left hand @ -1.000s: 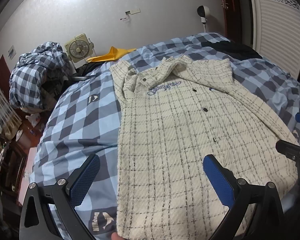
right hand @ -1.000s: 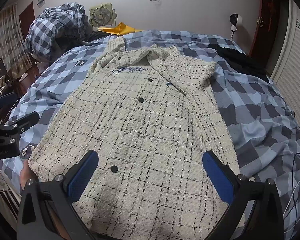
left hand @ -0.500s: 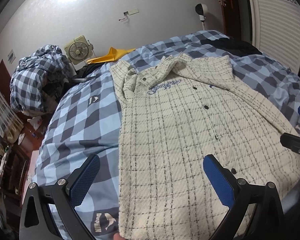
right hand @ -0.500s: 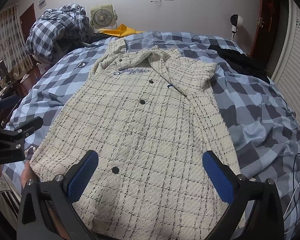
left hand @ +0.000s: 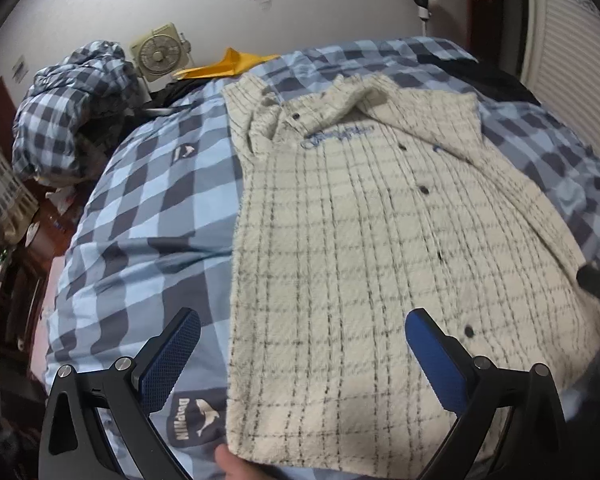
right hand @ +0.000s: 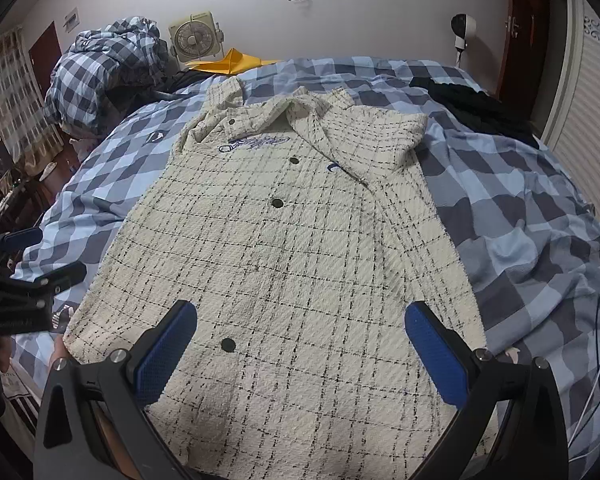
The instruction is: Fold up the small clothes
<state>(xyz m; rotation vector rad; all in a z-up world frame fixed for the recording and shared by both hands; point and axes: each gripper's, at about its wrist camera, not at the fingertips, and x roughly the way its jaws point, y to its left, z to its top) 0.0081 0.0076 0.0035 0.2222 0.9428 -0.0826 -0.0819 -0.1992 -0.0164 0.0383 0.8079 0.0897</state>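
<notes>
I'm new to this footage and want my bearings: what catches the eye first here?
A cream plaid shirt with dark buttons lies spread face up in the middle of a blue checked bedspread. Both grippers, left and right, hover over its near hem with jaws wide open. A small fan stands by the far wall.

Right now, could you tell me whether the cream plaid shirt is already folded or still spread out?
Mostly spread: the cream plaid shirt lies flat, front up, on the checked bedspread, only its sleeve turned in.
</notes>
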